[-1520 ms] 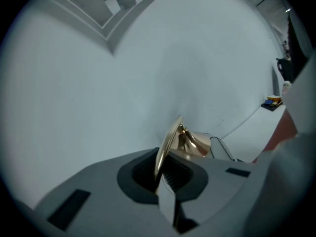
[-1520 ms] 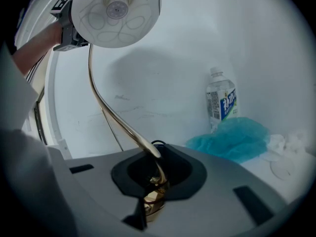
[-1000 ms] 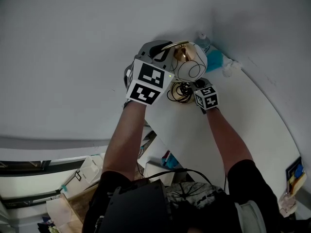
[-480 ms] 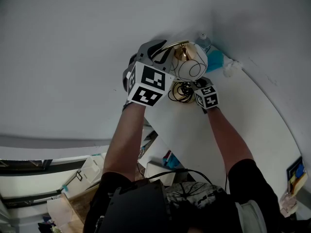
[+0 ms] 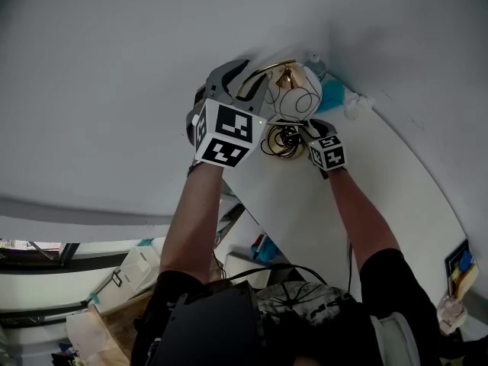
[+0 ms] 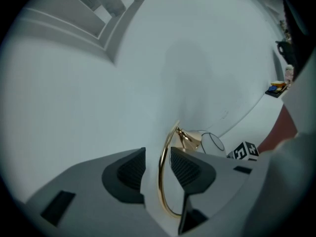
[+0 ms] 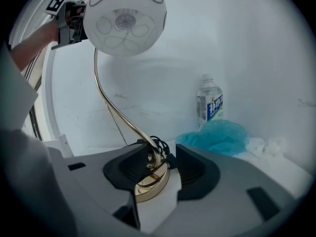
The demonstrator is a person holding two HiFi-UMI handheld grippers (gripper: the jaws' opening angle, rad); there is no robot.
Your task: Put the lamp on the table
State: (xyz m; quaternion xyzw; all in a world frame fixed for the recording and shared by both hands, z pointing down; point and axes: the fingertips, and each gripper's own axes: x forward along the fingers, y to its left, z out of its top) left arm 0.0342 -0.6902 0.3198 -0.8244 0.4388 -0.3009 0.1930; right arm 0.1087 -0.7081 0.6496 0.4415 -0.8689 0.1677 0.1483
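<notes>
The lamp stands on the white table (image 5: 366,197) by the wall: white globe shade (image 5: 293,94) (image 7: 124,19), curved gold stem (image 6: 162,181), round gold base (image 7: 148,181) with a dark cord wound at the stem's foot. My left gripper (image 5: 248,82) (image 6: 158,167) is up at the stem's arc beside the shade. Its jaws are opening, with the stem between them, close to the right pad and free of the left one. My right gripper (image 5: 305,132) (image 7: 160,167) is down at the base. Its jaws are opening too, with the stem's foot and cord between them.
A water bottle (image 7: 211,105) and a crumpled blue bag (image 7: 215,135) sit against the wall just right of the lamp, with white tissue beside them. The table's edge runs along the left, with cluttered floor below (image 5: 114,296). A small coloured item (image 5: 457,269) lies far right.
Both grippers' jaws have spread apart from the lamp's stem and base. The lamp stays upright where it was. The hands have barely shifted.
</notes>
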